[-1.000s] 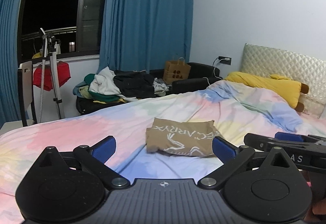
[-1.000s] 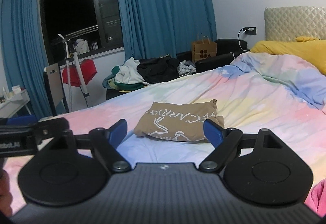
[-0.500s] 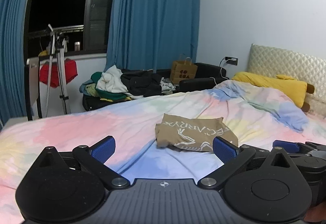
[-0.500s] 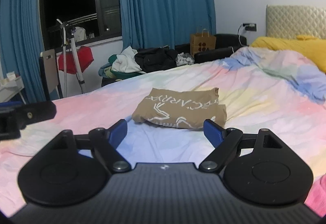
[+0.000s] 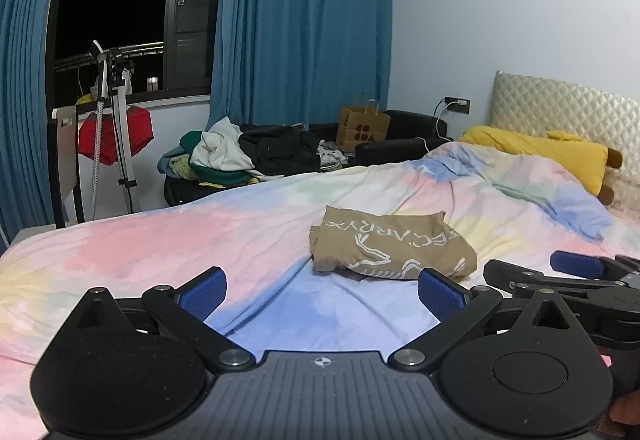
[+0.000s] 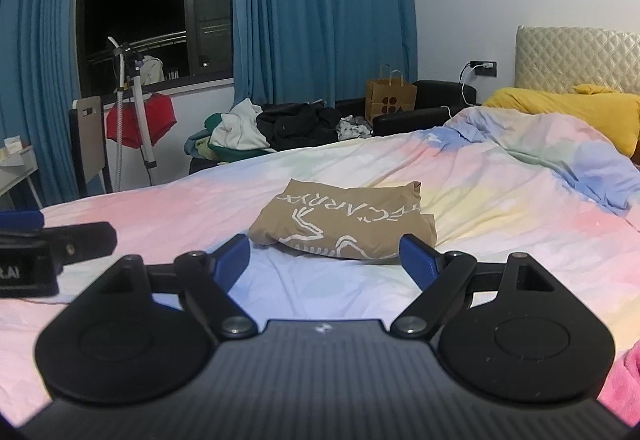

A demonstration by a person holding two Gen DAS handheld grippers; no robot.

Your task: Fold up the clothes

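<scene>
Left wrist view is showing the left gripper (image 5: pixel 322 290) hanging above the pastel bed cover (image 5: pixel 168 240) with its jaws spread wide and nothing between them. Compared with a second ago, this gripper is sitting a little higher and farther back, and the tan folded shirt (image 5: pixel 390 246) is appearing more to the right of its centre line. Right wrist view is showing the right gripper (image 6: pixel 324 256) likewise pulling back slightly, jaws wide apart and empty, with the shirt lying just ahead of the blue pads (image 6: pixel 230 256) but not touching them. The shirt itself is resting in the same spot on the bed, a compact rectangle with its white printed lettering facing up, unmoved across the three moments. Both tools are backing off from a garment that is keeping its shape, which suggests the fold on this piece is finished and released. A heap of loose clothes (image 5: pixel 240 156) is waiting on the dark sofa (image 5: pixel 404 132) beyond the bed, so the next item is probably coming from there.
</scene>
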